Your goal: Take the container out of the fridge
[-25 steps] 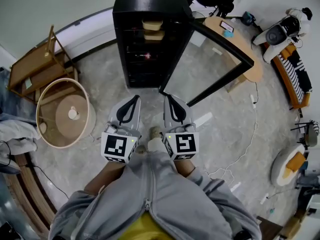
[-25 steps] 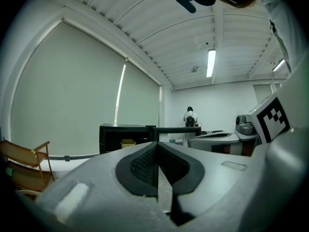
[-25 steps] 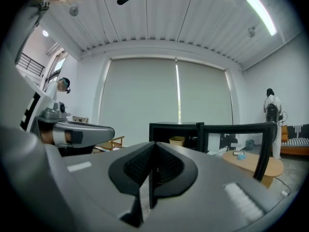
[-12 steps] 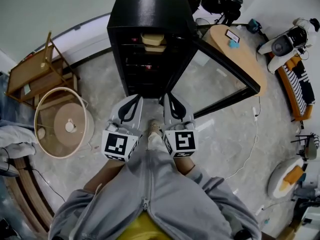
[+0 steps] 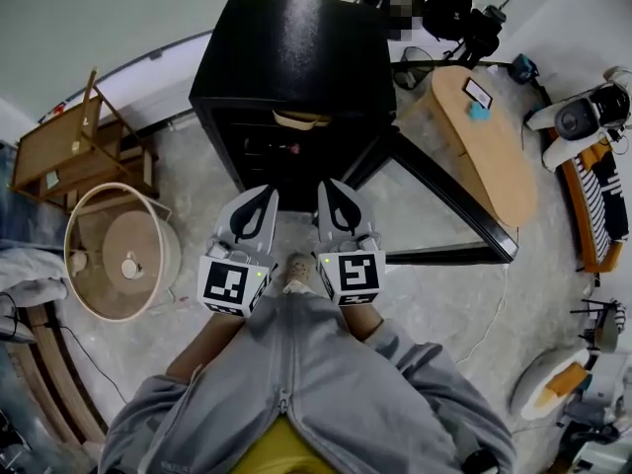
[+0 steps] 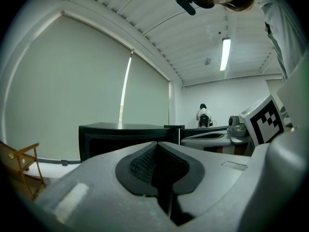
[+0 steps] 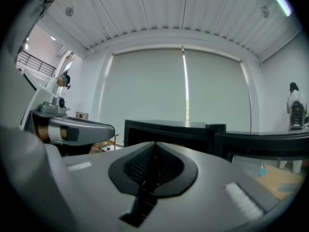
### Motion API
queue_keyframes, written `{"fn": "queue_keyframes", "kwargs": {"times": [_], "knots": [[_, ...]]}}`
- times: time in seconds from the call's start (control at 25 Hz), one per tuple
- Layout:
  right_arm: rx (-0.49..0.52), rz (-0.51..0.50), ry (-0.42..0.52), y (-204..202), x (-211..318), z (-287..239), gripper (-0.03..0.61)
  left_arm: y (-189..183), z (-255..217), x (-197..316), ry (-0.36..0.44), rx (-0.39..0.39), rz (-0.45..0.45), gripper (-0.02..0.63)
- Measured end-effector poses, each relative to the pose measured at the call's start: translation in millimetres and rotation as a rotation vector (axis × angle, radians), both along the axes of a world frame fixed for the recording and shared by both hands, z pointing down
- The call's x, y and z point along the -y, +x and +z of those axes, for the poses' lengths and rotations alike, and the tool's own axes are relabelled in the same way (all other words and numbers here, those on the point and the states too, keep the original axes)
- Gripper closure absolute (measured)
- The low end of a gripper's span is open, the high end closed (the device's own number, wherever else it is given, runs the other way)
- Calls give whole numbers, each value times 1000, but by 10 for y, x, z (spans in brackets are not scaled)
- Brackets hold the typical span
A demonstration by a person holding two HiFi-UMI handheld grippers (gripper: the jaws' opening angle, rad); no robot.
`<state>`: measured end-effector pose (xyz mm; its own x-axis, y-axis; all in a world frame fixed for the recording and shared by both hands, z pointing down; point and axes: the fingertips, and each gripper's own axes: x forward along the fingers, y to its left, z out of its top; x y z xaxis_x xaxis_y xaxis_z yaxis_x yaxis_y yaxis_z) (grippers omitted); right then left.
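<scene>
A black fridge [image 5: 286, 57] stands straight ahead with its glass door [image 5: 449, 200] swung open to the right. A beige container [image 5: 299, 119] shows on the top shelf, just under the fridge's front edge. My left gripper [image 5: 259, 197] and right gripper [image 5: 336, 194] are held side by side in front of the open fridge, both shut with nothing between their jaws. In the left gripper view the fridge [image 6: 126, 138] lies beyond my shut left gripper [image 6: 157, 149]; in the right gripper view the fridge [image 7: 166, 130] sits behind my shut right gripper [image 7: 155, 151].
A round wicker basket [image 5: 84, 215] sits on the floor to the left, with a wooden chair [image 5: 74, 151] behind it. A wooden oval table [image 5: 489, 156] stands to the right of the open door. A person stands far back [image 6: 203, 115].
The view has advanced toward the fridge, which now looks larger and nearer, hiding most of its shelves. Both grippers stay shut, side by side.
</scene>
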<state>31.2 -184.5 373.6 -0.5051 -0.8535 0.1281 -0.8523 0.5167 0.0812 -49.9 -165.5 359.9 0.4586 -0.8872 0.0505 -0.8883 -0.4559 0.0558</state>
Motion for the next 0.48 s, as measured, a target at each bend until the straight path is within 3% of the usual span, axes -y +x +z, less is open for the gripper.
{"fn": "queue_keyframes", "kwargs": {"times": [0.24, 0.48], "knots": [[-29, -83, -36, -56, 501, 206, 566, -26, 187, 485, -41, 2, -68, 609], [-29, -97, -86, -111, 785, 503, 511, -71, 494, 812, -83, 5, -69, 609]]}}
